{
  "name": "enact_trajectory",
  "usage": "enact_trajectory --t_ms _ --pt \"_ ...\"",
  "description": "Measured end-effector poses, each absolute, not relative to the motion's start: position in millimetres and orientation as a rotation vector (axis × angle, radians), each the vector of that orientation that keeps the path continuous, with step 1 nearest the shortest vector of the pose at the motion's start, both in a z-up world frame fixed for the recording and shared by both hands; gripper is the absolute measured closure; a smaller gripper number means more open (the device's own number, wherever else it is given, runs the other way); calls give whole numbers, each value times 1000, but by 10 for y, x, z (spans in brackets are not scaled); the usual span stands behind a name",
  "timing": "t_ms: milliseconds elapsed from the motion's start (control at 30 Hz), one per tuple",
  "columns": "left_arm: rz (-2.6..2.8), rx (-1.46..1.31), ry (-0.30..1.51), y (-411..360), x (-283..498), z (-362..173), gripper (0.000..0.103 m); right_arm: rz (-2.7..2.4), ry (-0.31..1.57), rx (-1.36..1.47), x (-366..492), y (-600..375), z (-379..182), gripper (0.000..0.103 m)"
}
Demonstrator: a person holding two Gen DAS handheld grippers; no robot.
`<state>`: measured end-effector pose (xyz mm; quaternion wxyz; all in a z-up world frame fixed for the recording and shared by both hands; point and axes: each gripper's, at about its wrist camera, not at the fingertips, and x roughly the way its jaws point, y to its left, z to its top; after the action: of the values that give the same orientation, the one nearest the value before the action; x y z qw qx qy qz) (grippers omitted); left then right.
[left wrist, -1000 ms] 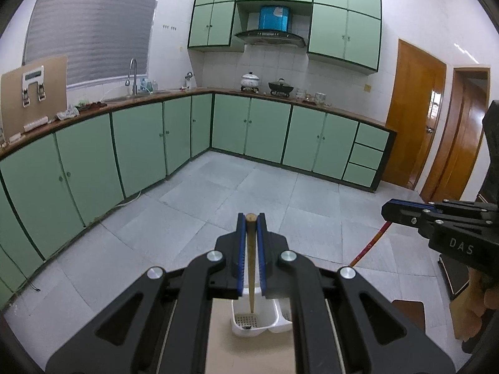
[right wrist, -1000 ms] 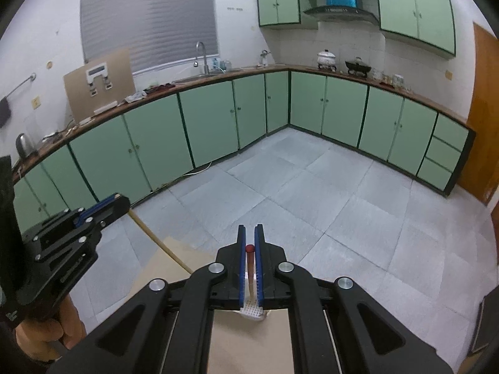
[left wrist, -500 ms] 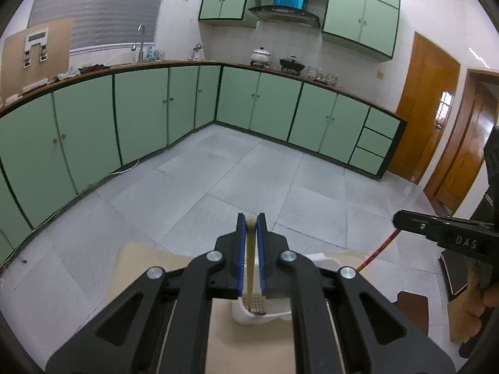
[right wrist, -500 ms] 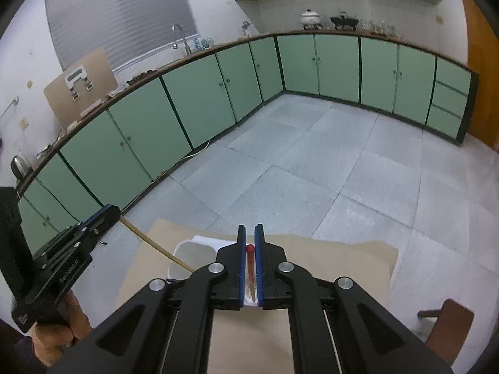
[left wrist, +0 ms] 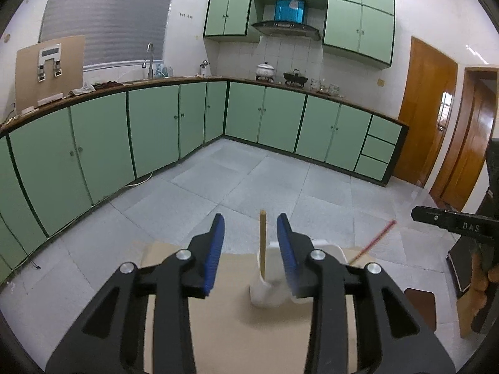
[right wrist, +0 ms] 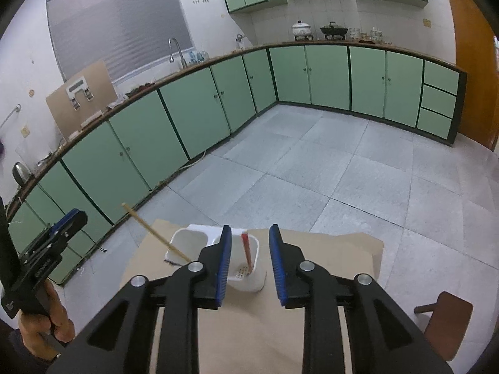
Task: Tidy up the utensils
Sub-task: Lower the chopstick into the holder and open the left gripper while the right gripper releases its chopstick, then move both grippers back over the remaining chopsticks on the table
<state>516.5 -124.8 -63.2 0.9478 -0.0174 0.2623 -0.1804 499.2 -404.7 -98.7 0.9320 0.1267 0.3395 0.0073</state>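
Note:
A white two-compartment utensil holder [left wrist: 265,293] [right wrist: 249,283] stands on a tan table [left wrist: 249,336] [right wrist: 327,255]. A wooden stick [left wrist: 263,243] [right wrist: 156,233] rests in its left compartment. It sits between the pads of my left gripper [left wrist: 251,221], whose jaws are opening and do not touch it. A red stick [right wrist: 246,251] [left wrist: 374,240] stands in the right compartment. My right gripper [right wrist: 250,229] has its jaws opening around this stick, pads clear of it. Each gripper also shows at the edge of the other wrist view.
Green cabinets line the walls beyond a grey tiled floor. A brown stool [right wrist: 446,314] [left wrist: 421,299] stands to the right of the table. The table's far edge lies just behind the holder. A hand [right wrist: 53,318] grips the left tool.
Both grippers came down over the holder. Each was shut on its stick; both jaws have now parted, and the sticks stand in the holder's compartments.

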Motion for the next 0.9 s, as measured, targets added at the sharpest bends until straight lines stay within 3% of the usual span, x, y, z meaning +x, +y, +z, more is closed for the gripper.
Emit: enact_trajectory --t_ms 200,433,667,900 --pt "-395 22 493 -956 4187 -897 50 47 613 180 3964 -3815 -1175 78" --pt "-391 69 505 -699 2833 -1730 40 45 633 136 2363 -3232 -2346 78" --pt "-438 73 627 -725 1843 -2514 39 67 740 134 1581 -2608 -3256 78" --pt "-472 62 757 -780 1532 -2932 40 83 752 68 1416 -2356 -3421 78"
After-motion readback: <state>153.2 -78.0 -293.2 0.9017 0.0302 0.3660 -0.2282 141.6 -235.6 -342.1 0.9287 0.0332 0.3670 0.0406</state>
